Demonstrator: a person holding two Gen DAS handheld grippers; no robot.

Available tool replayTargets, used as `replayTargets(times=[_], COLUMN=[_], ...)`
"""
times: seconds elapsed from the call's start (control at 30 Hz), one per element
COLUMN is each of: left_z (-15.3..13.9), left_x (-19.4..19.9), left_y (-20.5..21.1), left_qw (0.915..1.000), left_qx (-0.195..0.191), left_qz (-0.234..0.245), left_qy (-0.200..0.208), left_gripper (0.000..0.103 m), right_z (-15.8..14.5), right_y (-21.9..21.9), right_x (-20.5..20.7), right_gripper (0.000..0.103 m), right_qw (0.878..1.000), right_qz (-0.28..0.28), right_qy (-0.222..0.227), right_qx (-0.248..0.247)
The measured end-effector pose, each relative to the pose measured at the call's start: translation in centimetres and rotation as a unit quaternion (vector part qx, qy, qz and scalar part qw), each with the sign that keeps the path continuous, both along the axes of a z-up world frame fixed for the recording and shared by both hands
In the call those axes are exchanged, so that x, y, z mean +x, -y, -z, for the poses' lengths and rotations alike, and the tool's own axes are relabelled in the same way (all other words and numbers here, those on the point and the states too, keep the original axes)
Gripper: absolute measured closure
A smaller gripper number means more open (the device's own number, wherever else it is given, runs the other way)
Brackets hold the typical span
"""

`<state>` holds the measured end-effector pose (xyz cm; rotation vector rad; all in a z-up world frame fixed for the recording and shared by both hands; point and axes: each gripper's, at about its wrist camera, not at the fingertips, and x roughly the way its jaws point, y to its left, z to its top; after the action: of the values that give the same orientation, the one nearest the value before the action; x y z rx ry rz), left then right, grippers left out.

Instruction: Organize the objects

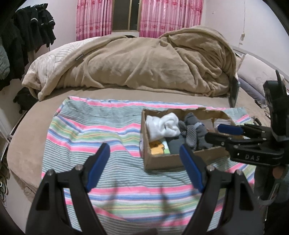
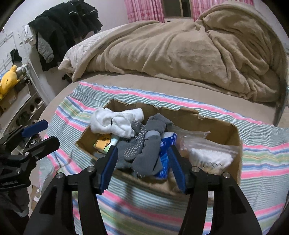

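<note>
A torn cardboard box (image 1: 162, 160) (image 2: 213, 119) sits on a striped towel (image 1: 90, 133) (image 2: 261, 150) on the bed. It holds white socks (image 1: 162, 125) (image 2: 115, 121), grey dotted socks (image 1: 194, 129) (image 2: 144, 144), a blue packet (image 2: 165, 144), a clear plastic bag (image 2: 204, 144) and a yellow cartoon item (image 1: 157, 147) (image 2: 103, 141). My left gripper (image 1: 144, 150) is open and empty over the towel, left of the box. My right gripper (image 2: 142, 151) (image 1: 215, 132) is open, its jaws on either side of the grey socks at the box's near edge.
A crumpled beige blanket (image 1: 144, 59) (image 2: 180, 50) covers the back of the bed. Dark clothes (image 1: 30, 34) (image 2: 68, 23) hang at the left. A shelf with a yellow plush toy (image 2: 8, 79) stands left. Pink curtains (image 1: 140, 16) hang behind.
</note>
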<state>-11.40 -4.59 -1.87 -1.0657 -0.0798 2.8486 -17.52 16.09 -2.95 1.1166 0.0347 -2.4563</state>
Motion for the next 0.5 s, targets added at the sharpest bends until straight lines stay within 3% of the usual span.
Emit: replayTargets(times=[0.5], left_z=[-0.3], left_x=[4.4], left_y=[-1.2], left_qw=[0.9997], left_qx=[0.023], left_qz=[0.006], left_qy=[0.004], left_gripper=[0.022], right_z=[-1.7], right_y=[-2.3], right_x=[5.9], right_gripper=[0.038], right_qw=[1.000], right_qz=[0.022], right_qy=[-0.019], right_qx=[-0.004])
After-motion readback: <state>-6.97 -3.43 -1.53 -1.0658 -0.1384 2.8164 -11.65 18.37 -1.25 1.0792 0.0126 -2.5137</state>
